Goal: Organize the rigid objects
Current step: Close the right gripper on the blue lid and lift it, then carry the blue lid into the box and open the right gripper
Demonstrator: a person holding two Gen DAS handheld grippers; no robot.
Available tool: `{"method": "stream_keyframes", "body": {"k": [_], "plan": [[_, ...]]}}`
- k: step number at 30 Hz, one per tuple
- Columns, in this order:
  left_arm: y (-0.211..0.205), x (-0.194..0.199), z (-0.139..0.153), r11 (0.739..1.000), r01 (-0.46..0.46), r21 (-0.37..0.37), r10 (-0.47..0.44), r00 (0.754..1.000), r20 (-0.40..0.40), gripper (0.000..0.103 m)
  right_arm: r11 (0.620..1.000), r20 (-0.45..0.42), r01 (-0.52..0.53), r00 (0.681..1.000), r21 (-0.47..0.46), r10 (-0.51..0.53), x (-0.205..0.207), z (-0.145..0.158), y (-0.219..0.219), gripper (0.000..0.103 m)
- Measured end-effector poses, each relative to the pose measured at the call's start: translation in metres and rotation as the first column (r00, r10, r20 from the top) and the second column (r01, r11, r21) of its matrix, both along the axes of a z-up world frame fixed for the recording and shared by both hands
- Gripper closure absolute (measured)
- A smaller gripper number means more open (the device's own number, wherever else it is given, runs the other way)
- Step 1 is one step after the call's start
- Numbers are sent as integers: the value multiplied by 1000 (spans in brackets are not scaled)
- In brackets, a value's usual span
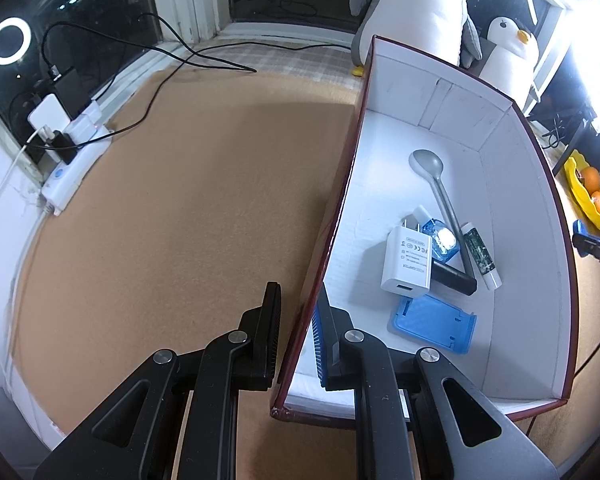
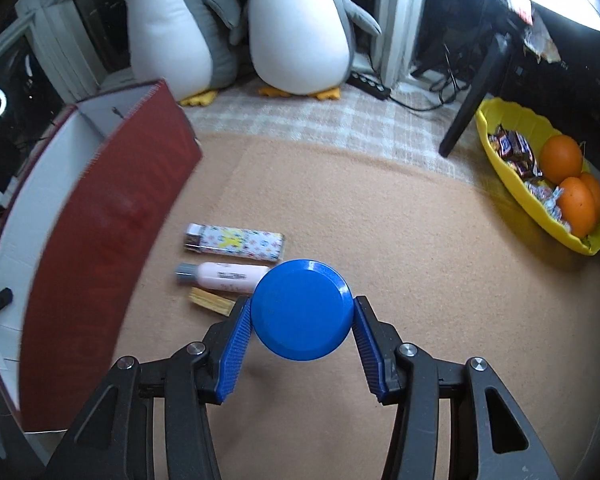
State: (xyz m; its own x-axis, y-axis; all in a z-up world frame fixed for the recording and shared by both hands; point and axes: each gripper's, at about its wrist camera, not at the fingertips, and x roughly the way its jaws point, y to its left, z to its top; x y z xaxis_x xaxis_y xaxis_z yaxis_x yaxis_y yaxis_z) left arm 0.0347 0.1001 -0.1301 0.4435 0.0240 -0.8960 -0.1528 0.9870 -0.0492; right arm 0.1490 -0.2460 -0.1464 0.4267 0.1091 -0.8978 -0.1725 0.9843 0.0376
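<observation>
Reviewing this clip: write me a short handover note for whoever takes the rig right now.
Left gripper: shut on the near wall of the red box, steadying it.
Right gripper: shut on a round blue lid, lifted off the mat.
Done, in the box: spoon, white charger, blue holder, white tube, small blue bottle, a black stick.
Left: drop the lid in, then the patterned lighter, pink tube and small yellow piece on the mat beside the box.

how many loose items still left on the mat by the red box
3, in a stack beside the box: patterned lighter farthest, pink tube in the middle, yellow piece nearest, partly hidden behind the blue disc held in the right tool.
</observation>
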Motion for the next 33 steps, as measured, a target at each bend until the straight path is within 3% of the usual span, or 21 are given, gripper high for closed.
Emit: {"method": "stream_keyframes", "body": {"k": [13,22,33], "plan": [[6,-8,5,1000,2,-30,-1,1000,27,89,982,99,-185,979,48,179,-37,55,81,57],[8,-11,6,999,5,-37,-3,999,38,89,944,108,-324,943,61,316,-61,56,145,57],[10,-16,9,999,2,-48,1,998,57,87,914,79,-403,914,57,398,-57,45,196,57]]}}
